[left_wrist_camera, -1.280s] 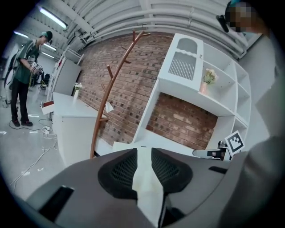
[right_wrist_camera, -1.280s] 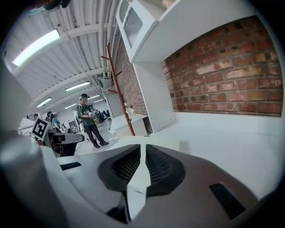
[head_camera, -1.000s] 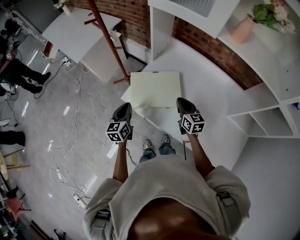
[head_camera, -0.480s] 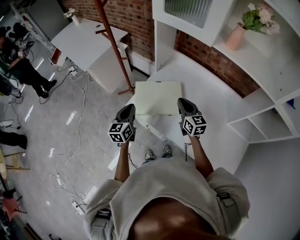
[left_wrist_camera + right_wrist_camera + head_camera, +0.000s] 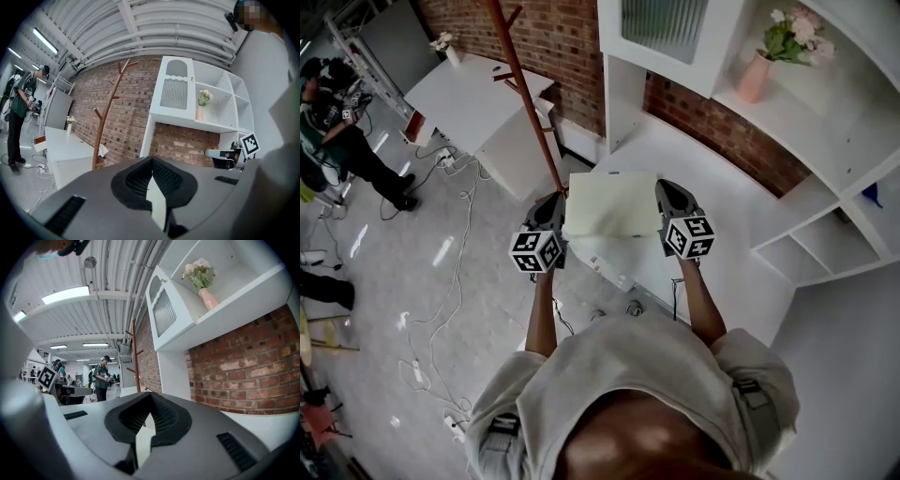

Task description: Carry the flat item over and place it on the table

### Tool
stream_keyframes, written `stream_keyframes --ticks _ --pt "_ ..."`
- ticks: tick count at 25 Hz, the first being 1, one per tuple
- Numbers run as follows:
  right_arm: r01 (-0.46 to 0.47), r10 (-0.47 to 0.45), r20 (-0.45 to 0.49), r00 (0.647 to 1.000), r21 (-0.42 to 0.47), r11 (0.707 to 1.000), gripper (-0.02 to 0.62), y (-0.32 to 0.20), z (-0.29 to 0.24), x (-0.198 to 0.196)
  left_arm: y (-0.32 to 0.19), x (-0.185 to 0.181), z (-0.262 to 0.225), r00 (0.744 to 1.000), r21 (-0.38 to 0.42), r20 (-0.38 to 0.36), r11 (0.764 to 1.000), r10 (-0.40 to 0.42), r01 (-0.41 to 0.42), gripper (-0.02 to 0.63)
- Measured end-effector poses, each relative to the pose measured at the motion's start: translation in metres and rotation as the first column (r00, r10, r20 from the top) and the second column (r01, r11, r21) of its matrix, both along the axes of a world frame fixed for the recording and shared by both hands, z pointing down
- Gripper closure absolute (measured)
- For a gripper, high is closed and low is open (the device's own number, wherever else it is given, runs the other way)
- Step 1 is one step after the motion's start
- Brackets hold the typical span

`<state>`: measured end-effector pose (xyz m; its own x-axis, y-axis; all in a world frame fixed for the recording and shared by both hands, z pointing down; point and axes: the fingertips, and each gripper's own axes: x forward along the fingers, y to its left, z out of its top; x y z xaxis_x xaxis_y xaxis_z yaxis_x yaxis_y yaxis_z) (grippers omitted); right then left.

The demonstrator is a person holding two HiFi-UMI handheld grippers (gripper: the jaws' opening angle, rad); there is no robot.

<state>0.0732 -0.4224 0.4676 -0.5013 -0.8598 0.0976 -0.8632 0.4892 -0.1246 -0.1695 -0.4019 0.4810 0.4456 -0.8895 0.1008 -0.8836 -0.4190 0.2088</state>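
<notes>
A flat pale cream board (image 5: pixel 612 203) hangs level in the air between my two grippers, over the near-left corner of the white table (image 5: pixel 727 202). My left gripper (image 5: pixel 555 210) is shut on the board's left edge, and my right gripper (image 5: pixel 667 195) is shut on its right edge. In the left gripper view the board's thin pale edge (image 5: pixel 157 201) runs between the black pads of the left gripper (image 5: pixel 152 180). In the right gripper view the same board (image 5: pixel 143 441) sits pinched in the right gripper (image 5: pixel 149 416).
A white shelf unit (image 5: pixel 825 122) with a pink vase of flowers (image 5: pixel 755 75) stands behind the table against the brick wall (image 5: pixel 722 131). A brown coat stand (image 5: pixel 530 103) rises at the table's left. Another white table (image 5: pixel 473 89), floor cables (image 5: pixel 441 291) and a person (image 5: pixel 342 141) lie further left.
Both grippers have carried the board forward, toward the table and the brick wall. The person holding them has stepped closer to the table's edge.
</notes>
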Motion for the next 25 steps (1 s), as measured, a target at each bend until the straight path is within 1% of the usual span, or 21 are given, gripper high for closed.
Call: stream_keyframes --ticks 6,11,25 --pt "-0.019 0.019 0.003 1.000 0.018 1.000 0.569 -0.003 -0.008 0.006 -0.005 0.001 -0.004 1.000 0.001 -0.012 1.000 -0.001 0.001 0.591" --pt "-0.029 0.029 0.008 1.000 0.008 1.000 0.571 -0.004 -0.003 0.010 -0.008 0.002 -0.003 1.000 0.000 -0.026 1.000 0.002 -0.002 0.591" --pt "-0.039 0.039 0.001 0.999 -0.020 0.999 0.571 -0.009 0.010 0.018 -0.015 0.009 0.005 1.000 -0.021 -0.022 1.000 0.008 -0.008 0.591"
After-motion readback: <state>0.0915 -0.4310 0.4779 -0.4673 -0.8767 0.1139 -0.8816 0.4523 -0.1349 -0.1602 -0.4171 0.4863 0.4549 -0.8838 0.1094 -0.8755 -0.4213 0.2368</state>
